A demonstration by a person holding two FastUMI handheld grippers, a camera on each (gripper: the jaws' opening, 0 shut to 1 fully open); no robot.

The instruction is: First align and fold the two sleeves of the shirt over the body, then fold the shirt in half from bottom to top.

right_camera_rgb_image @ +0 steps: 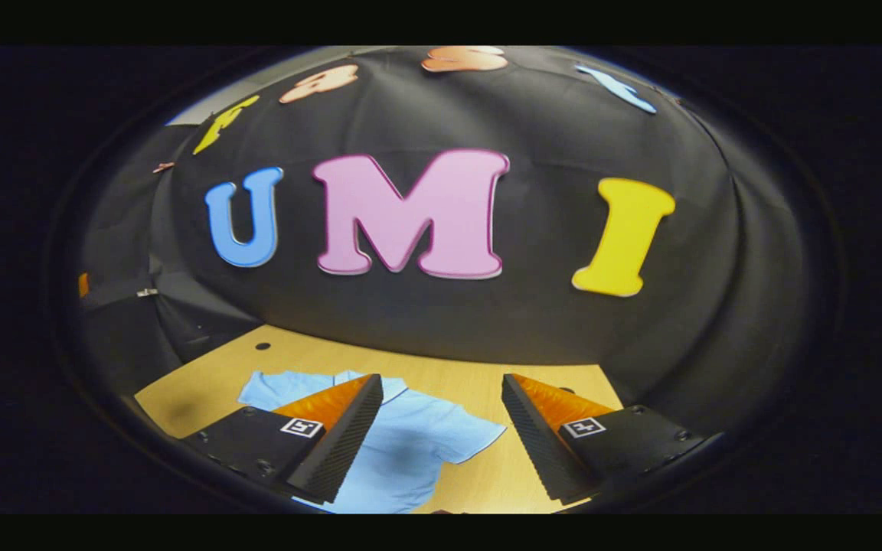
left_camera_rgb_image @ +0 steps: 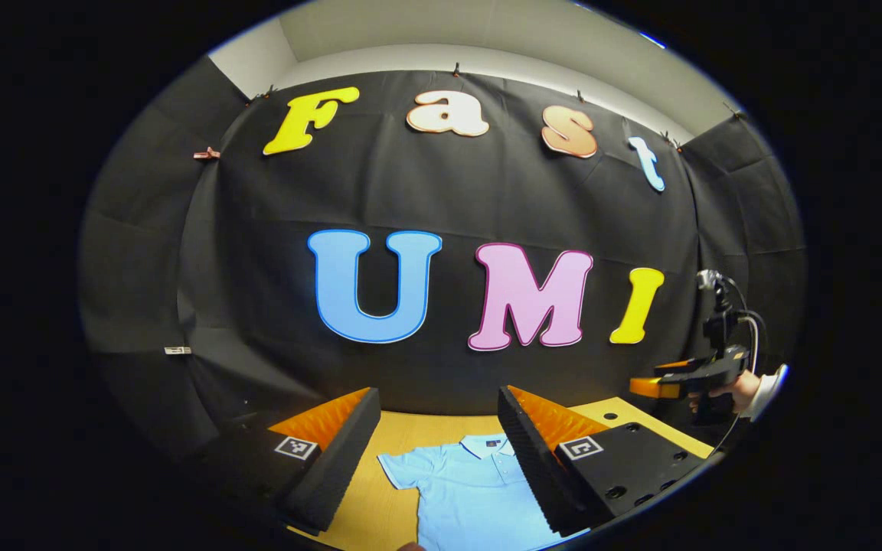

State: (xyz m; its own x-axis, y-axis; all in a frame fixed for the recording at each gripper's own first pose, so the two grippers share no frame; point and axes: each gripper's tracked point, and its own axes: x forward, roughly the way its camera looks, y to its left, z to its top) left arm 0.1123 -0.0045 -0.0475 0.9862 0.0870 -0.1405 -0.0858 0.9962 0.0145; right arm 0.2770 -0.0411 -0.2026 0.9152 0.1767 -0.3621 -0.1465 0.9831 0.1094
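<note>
Hovering above the desk (right_camera_rgb_image: 204, 379), your two hand-held grippers, left (left_camera_rgb_image: 439, 428) and right (right_camera_rgb_image: 441, 417), both have their fingers spread wide and hold nothing. The shirt (left_camera_rgb_image: 472, 493) lies flat below them, collar far, hem near, sleeves unfolded. Your right hand-held gripper is nearer the right sleeve (right_camera_rgb_image: 472, 436).

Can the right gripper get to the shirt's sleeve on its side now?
Probably yes. The right gripper is open above the table, and the shirt lies flat with that sleeve spread between its fingers, uncovered.
</note>
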